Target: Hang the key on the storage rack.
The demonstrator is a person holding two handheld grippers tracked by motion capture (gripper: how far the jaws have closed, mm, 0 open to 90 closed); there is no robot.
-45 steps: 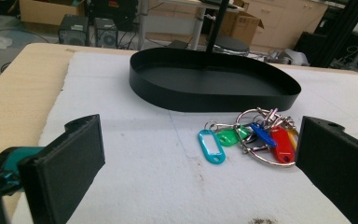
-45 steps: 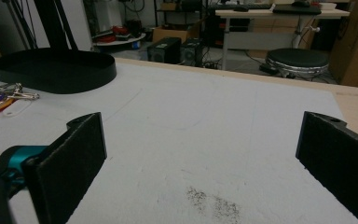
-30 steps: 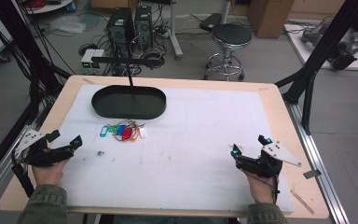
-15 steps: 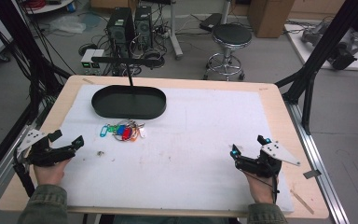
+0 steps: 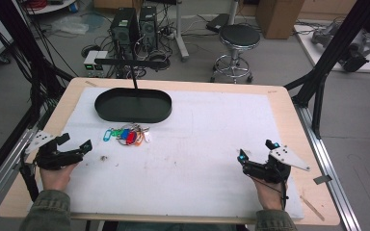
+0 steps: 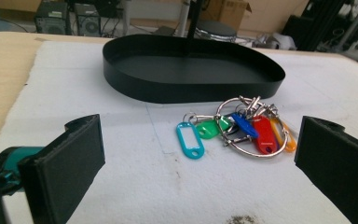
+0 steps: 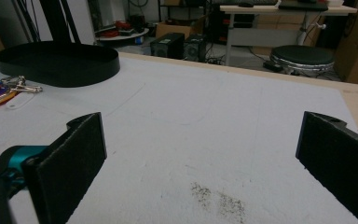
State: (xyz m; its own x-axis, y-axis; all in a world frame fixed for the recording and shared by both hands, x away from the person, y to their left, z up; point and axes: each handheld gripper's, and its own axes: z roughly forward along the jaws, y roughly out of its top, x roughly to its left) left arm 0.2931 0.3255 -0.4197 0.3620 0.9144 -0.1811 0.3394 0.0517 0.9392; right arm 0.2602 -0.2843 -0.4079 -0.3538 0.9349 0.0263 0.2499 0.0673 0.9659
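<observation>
A bunch of keys with coloured tags (image 5: 125, 134) lies on the white mat just in front of a black oval tray (image 5: 132, 107). My left gripper (image 5: 77, 141) rests near the table's left edge, open, pointing toward the keys from a short way off. In the left gripper view the keys (image 6: 237, 128) lie ahead between the wide-apart jaws of the gripper (image 6: 200, 158), with the tray (image 6: 191, 70) behind them. My right gripper (image 5: 255, 150) sits open near the front right, over bare mat (image 7: 200, 154). The tray (image 7: 58, 60) and keys (image 7: 4, 91) are far to its left.
A thin black post (image 5: 134, 82) with a crossbar rises from the tray. A white mat (image 5: 197, 144) covers the wooden table (image 5: 289, 101). Dark specks mark the mat (image 7: 219, 198). A stool (image 5: 238, 38) and computer cases (image 5: 135, 21) stand on the floor beyond the table.
My left gripper has edged slightly to the right, toward the keys. The right gripper and the keys have stayed put.
</observation>
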